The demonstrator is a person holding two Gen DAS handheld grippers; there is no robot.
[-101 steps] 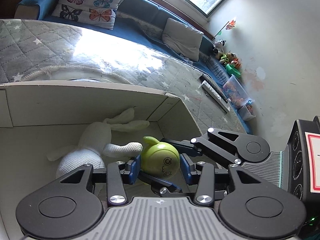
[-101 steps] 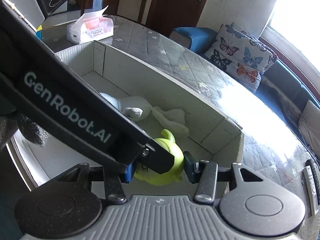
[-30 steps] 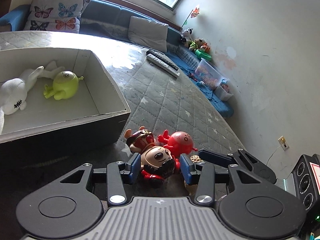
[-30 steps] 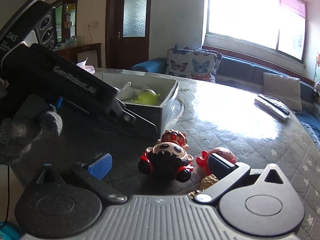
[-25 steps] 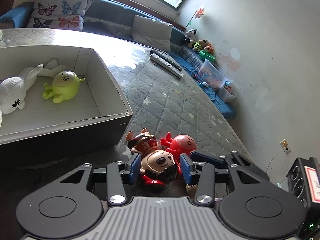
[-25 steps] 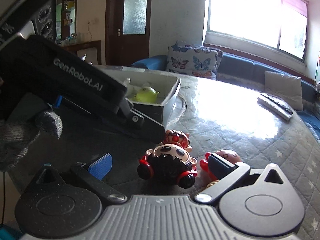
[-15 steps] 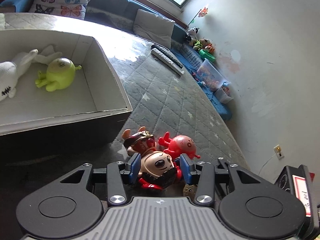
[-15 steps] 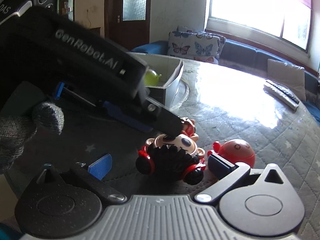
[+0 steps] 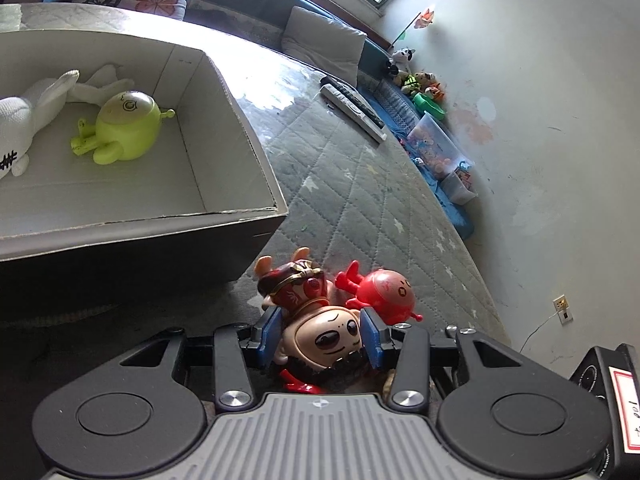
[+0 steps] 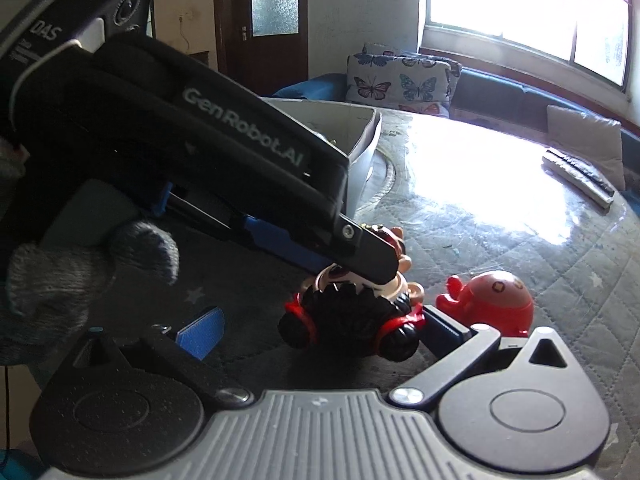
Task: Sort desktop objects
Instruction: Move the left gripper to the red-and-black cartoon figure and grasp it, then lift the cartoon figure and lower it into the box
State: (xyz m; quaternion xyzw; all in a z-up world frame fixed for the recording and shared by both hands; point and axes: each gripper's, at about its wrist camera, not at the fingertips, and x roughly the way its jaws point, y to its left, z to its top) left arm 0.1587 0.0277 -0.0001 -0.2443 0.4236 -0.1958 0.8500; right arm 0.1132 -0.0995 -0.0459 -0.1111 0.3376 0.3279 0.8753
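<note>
Since the left gripper already has its blue pads either side of the big-headed figurine, I reckon the step is just the squeeze. The jaws look spread, close to the head but not pinching it yet as far as I can tell.

Tip: close slowly and square on the head's widest part, it's round and glossy so it'll likely squirt out if you catch it off-centre. Watch the neighbours too. The red round toy sits just beside the right-hand pad, and the horned figurine is touching the head's far side.

The right gripper is spread wide around the same figurine, not pressing on it.

The figurine lies near the table's near edge, just off the box's corner.
</note>
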